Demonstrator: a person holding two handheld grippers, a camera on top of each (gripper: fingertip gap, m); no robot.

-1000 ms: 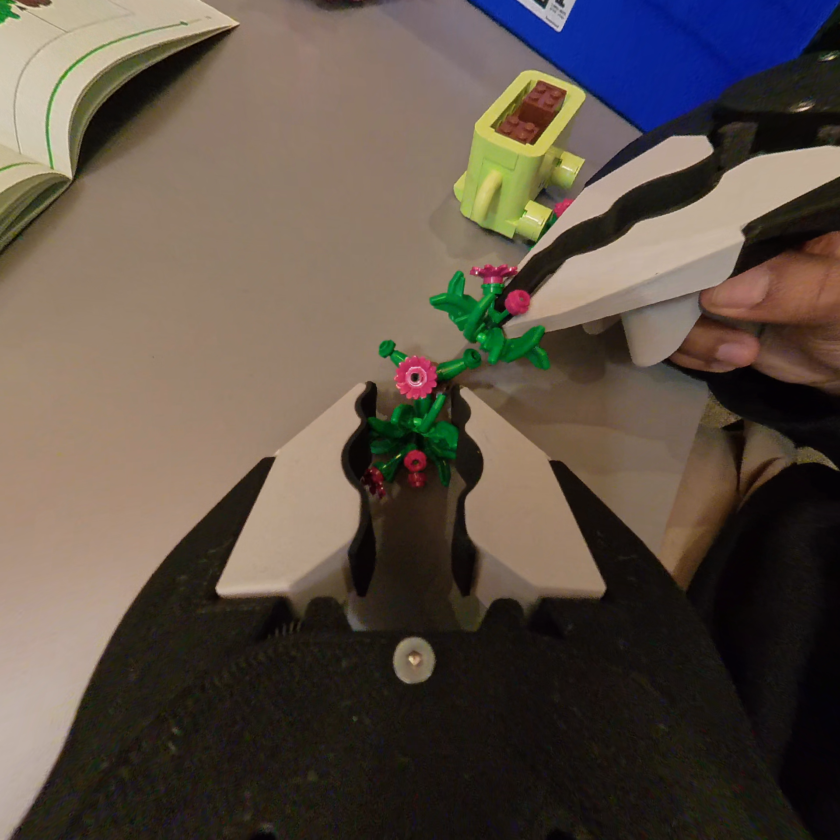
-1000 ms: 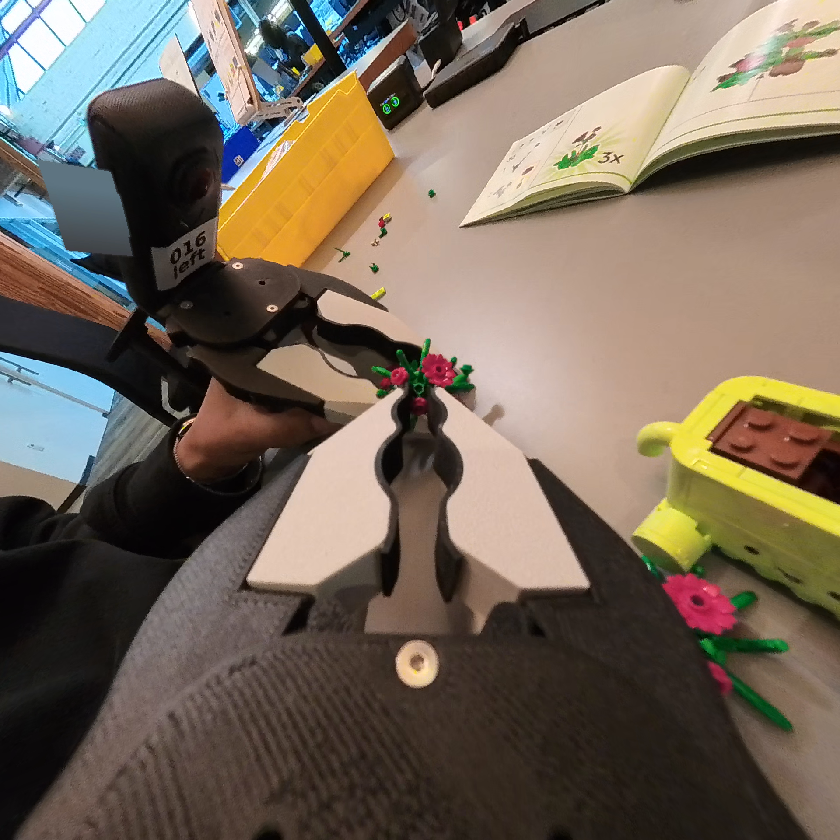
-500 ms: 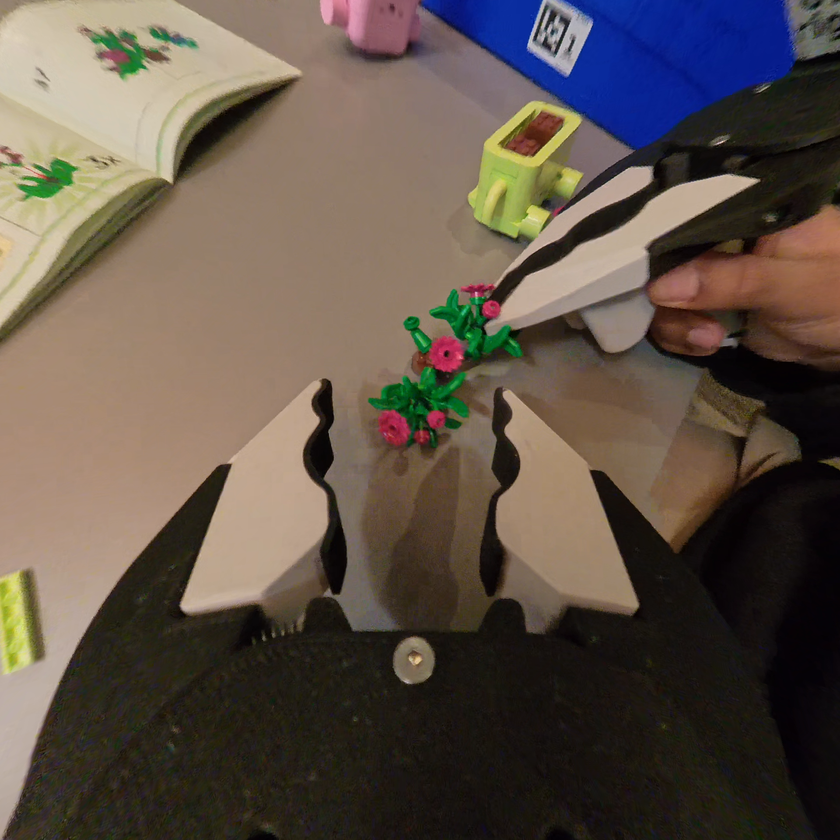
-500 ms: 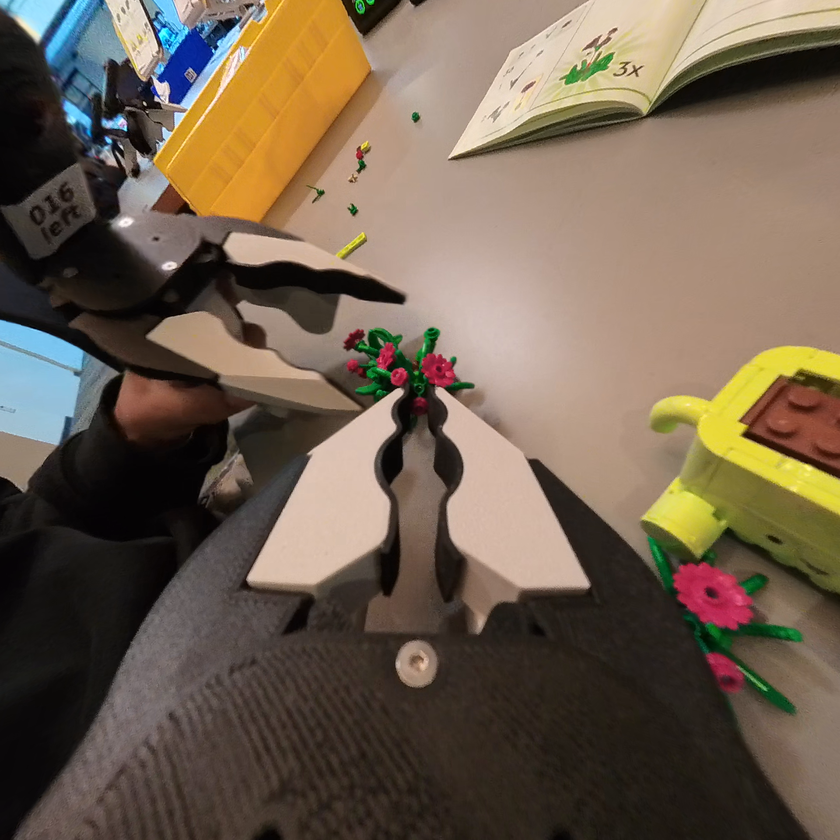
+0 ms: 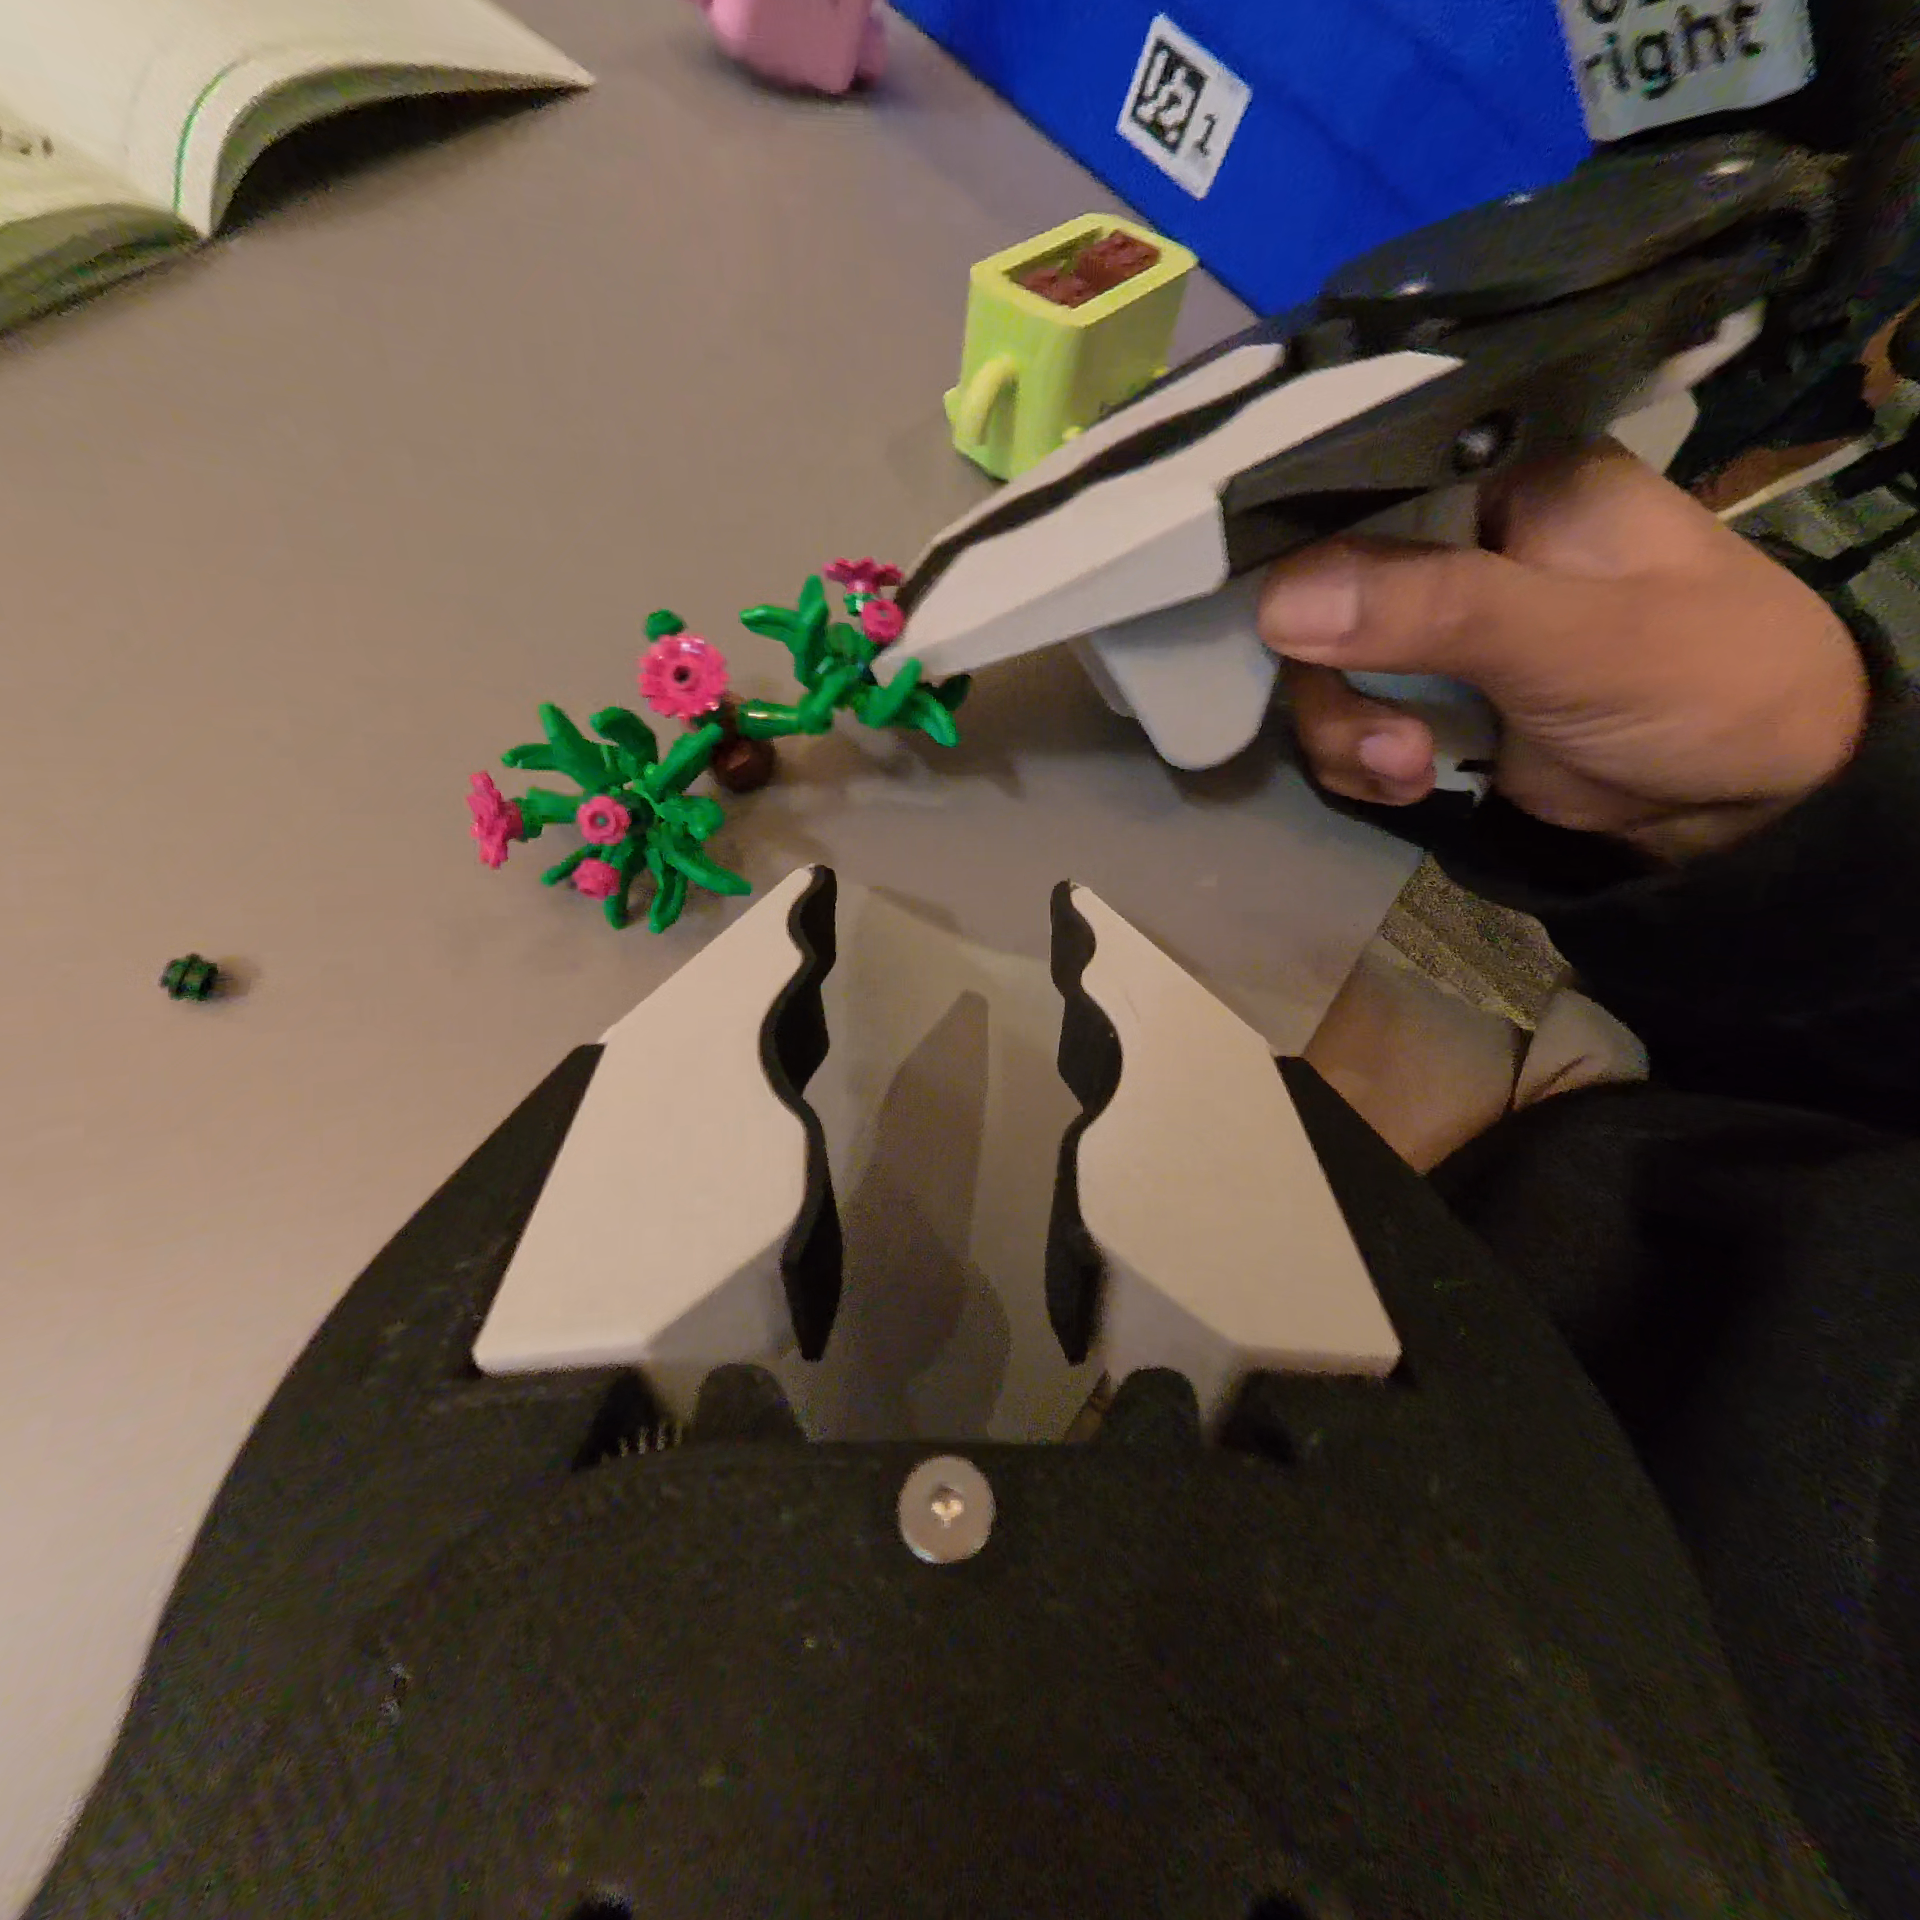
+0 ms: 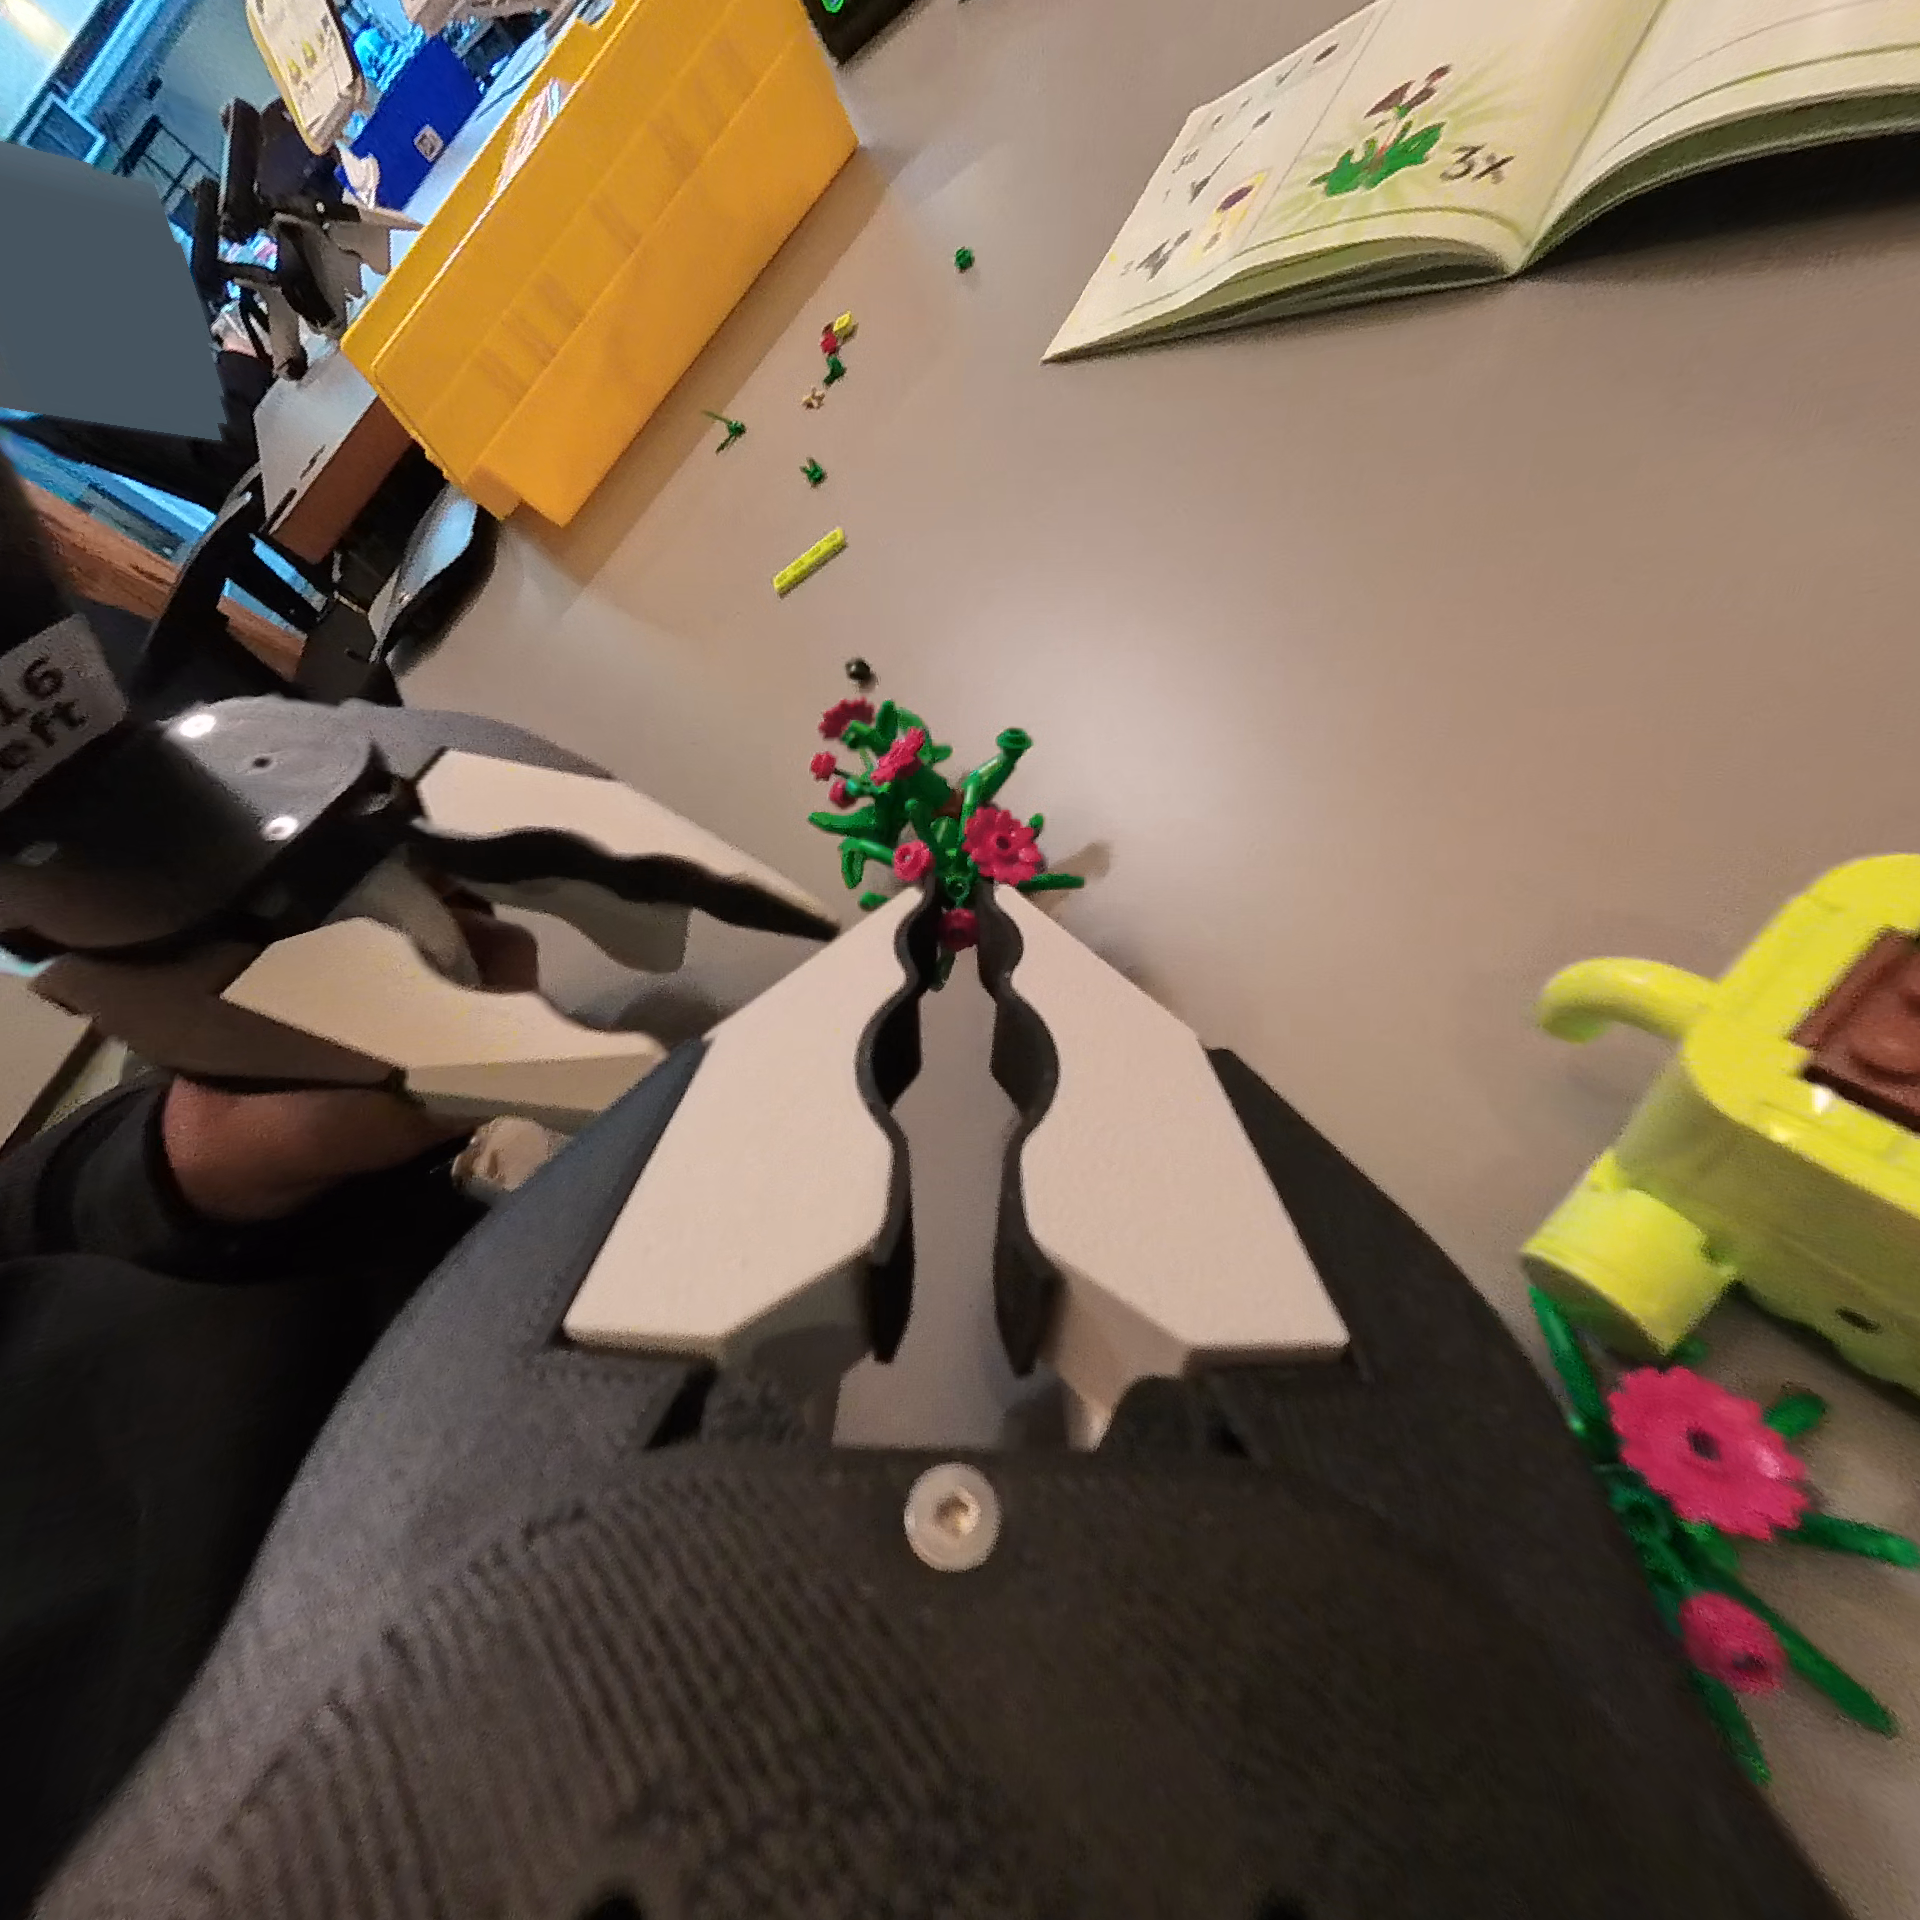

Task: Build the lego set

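Grey counter fills most of both views, with a workshop blurry far behind.

Closest in, the left gripper is wide apart and holds nothing. Just ahead of its tips and a bit to their left lies the flower bunch, green stems with pink blooms, joined at a small brown piece. Its far end sits in the right gripper, which is pinched narrow on a thin stem with a small pink flower between the tips.

Off to the left gripper's left is one tiny dark green piece. Past the right gripper, on its right side, stands the lime green pot with brown bricks inside, and another flower sprig lies in front of it. Farther ahead are small loose bits, a yellow bin and the open booklet.

What could go wrong: the stems are thin, so I think a hard squeeze or a twist could pop the bunch apart at the brown piece. A quick swing could knock the pot or scatter the loose bits.

Room to move looks good straight ahead. The counter's near edge is close behind the left gripper, so a dropped piece could roll off there.
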